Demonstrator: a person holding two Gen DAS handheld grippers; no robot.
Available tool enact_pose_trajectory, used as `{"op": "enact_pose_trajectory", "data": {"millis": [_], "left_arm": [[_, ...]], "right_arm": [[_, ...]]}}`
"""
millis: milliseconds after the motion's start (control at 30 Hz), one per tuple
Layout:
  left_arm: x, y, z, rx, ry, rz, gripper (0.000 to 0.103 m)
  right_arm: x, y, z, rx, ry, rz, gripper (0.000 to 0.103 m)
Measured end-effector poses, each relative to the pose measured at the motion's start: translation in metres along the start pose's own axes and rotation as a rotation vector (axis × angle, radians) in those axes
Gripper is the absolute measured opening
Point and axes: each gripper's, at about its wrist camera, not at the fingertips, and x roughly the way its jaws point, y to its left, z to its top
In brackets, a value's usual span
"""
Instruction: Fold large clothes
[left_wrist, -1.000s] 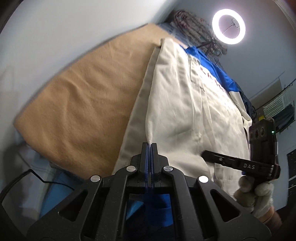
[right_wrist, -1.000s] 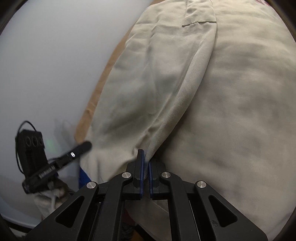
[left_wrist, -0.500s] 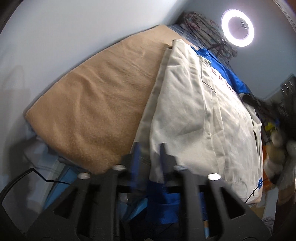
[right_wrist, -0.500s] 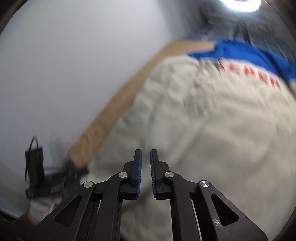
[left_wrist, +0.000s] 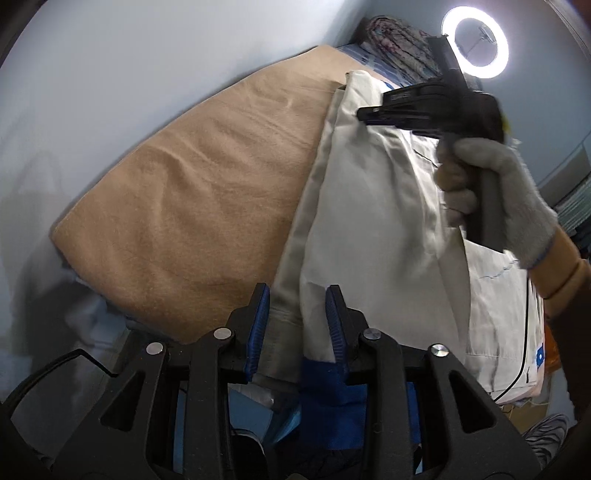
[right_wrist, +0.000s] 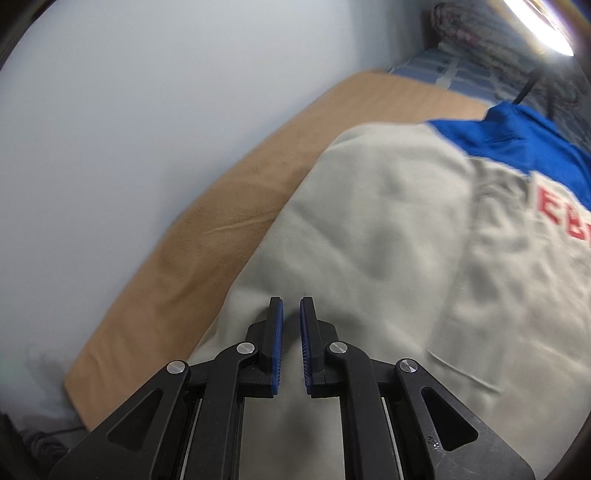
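Observation:
A large beige jacket (left_wrist: 369, 206) with a blue yoke and red letters (right_wrist: 388, 221) lies folded lengthwise on a tan blanket (left_wrist: 184, 184). My left gripper (left_wrist: 297, 291) hovers at the jacket's near hem. Its jaws are opening; the folded edge shows in the gap, but the pads do not press on it. In its own view my right gripper (right_wrist: 291, 302) is above the jacket's left half. Its jaws are all but shut, with only a thin slit and nothing in it. In the left wrist view the right gripper (left_wrist: 364, 112) is held by a gloved hand (left_wrist: 495, 192) over the far part of the jacket.
The blanket (right_wrist: 240, 206) runs along a pale wall on the left. A patterned bundle (left_wrist: 395, 40) and a lit ring light (left_wrist: 474, 42) stand past the bed's far end. Blue fabric and a cable hang below the near edge.
The left jaws have parted and let go of the jacket's edge. The right gripper has released the fold it pinched and swung from the near right side up over the jacket's far part.

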Motion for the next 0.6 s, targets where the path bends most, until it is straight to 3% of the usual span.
{"op": "enact_pose_trajectory", "data": {"millis": [200,333,467,533,600], "left_arm": [[0.011,0.015,0.001,-0.066,0.043,-0.072,0.037],[0.011,0.019,0.003,-0.078,0.042,-0.094,0.025],[0.009,0.025,0.003,-0.116,0.044,-0.135,0.024],[0.005,0.029,0.003,-0.130,0.037,-0.156,0.024],[0.002,0.033,0.002,-0.151,0.035,-0.169,0.036]], "right_arm": [[0.023,0.007,0.009,0.047,0.000,0.064,0.010],[-0.011,0.004,-0.002,0.025,-0.024,0.115,0.009],[-0.057,-0.004,-0.047,-0.023,-0.014,0.156,0.009],[-0.079,-0.005,-0.086,-0.043,0.014,0.174,0.009],[-0.095,-0.005,-0.116,-0.048,0.033,0.184,0.009]]}}
